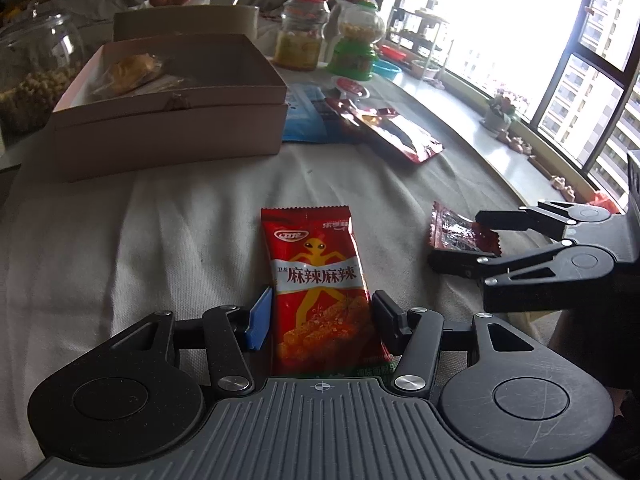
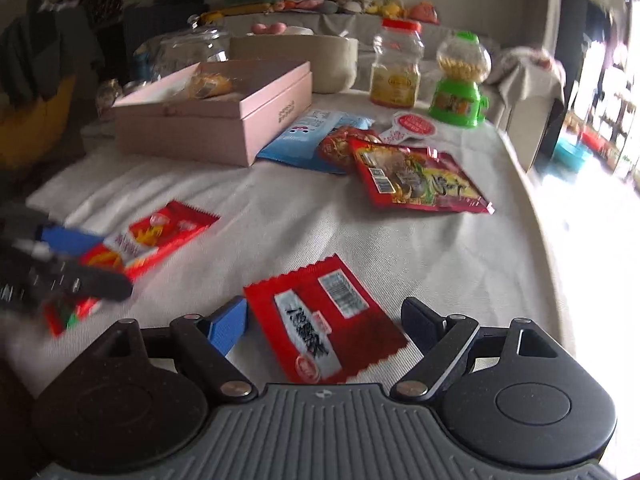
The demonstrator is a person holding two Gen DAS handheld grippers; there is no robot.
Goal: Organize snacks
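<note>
A red spicy-strip snack packet (image 1: 320,284) lies on the white cloth between the fingers of my left gripper (image 1: 322,318), whose jaws are open around its lower half. The same packet (image 2: 160,236) shows blurred at the left of the right wrist view, with the left gripper (image 2: 68,268) over it. A smaller red packet (image 2: 328,320) lies between the open fingers of my right gripper (image 2: 328,324). In the left wrist view that packet (image 1: 460,232) sits between the right gripper's fingers (image 1: 456,240). An open pink box (image 1: 172,108) holding wrapped pastries stands further back.
A blue packet (image 2: 308,136) and larger red packets (image 2: 420,180) lie beside the pink box (image 2: 216,120). A yellow jar with red lid (image 2: 396,68), a green candy dispenser (image 2: 460,84) and a glass jar (image 2: 188,52) stand behind. The table edge (image 2: 532,208) runs along the right, by the window.
</note>
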